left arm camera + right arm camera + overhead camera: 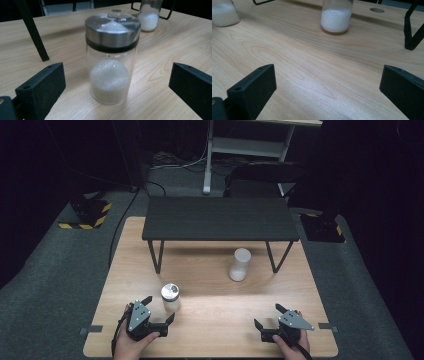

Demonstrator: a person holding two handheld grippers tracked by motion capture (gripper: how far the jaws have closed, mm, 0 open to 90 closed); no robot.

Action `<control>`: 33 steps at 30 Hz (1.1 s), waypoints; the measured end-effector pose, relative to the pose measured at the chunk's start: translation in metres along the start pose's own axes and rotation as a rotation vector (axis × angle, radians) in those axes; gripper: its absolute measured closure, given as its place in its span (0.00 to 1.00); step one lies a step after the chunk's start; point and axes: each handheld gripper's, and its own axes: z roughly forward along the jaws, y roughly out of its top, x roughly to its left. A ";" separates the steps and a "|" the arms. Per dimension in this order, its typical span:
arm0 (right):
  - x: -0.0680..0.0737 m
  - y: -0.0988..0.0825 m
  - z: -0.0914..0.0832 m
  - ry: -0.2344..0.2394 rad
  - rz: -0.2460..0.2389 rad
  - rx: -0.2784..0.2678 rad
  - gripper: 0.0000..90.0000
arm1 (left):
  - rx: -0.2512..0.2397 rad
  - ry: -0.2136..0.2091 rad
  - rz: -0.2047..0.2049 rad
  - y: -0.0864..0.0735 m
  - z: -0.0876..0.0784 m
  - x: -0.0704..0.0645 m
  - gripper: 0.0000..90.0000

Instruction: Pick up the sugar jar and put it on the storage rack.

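A glass jar [170, 298] with a steel lid, about a third full of white grains, stands on the wooden table [215, 330] at the front left. My left gripper [160, 308] is open just in front of it. In the left gripper view the jar [111, 60] stands ahead, midway between the two spread jaws, touching neither. A second jar of white grains [239, 265] stands farther back near the middle, also seen as the far jar [149, 15]. My right gripper [267, 315] is open at the front right over bare wood, with that second jar [336, 16] well ahead.
A low black shelf [220, 217] on thin metal legs spans the back of the table; one leg [32, 30] stands left of the lidded jar, another leg [412, 32] is at the right. A round hole [377, 10] sits in the tabletop. Grey carpet surrounds the table.
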 end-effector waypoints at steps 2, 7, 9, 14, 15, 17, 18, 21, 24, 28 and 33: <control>0.001 0.000 0.000 -0.004 -0.005 0.001 0.00 | -0.016 -0.006 0.003 0.001 0.000 0.000 0.01; 0.002 0.000 0.000 -0.006 -0.007 0.000 0.00 | -0.033 -0.010 0.009 0.004 0.002 -0.002 0.01; 0.002 0.000 0.000 -0.006 -0.005 -0.001 0.00 | -0.040 -0.009 0.007 0.005 0.003 -0.002 0.01; 0.002 0.000 0.000 -0.004 -0.006 0.000 0.00 | -0.053 0.004 0.010 0.007 0.005 -0.002 0.00; 0.001 0.000 0.000 -0.004 -0.006 0.000 0.00 | -0.055 0.009 0.009 0.008 0.006 -0.002 0.01; 0.001 0.000 0.000 -0.003 -0.005 0.001 0.00 | -0.054 0.009 0.007 0.008 0.008 -0.001 0.01; 0.001 0.000 0.000 -0.003 -0.004 0.000 0.00 | -0.050 0.010 0.008 0.008 0.009 0.000 0.01; 0.001 0.000 0.000 -0.001 -0.004 0.002 0.00 | -0.056 0.016 -0.015 0.007 0.013 0.002 0.03; 0.000 0.001 0.001 0.000 -0.003 0.004 0.00 | -0.060 0.016 -0.018 0.007 0.014 0.003 0.06; -0.001 0.001 0.001 0.005 -0.001 0.003 0.00 | -0.062 0.015 -0.015 0.007 0.017 0.003 0.08; -0.001 0.001 0.001 0.007 0.001 0.002 0.00 | -0.057 0.008 -0.005 0.009 0.022 0.002 0.12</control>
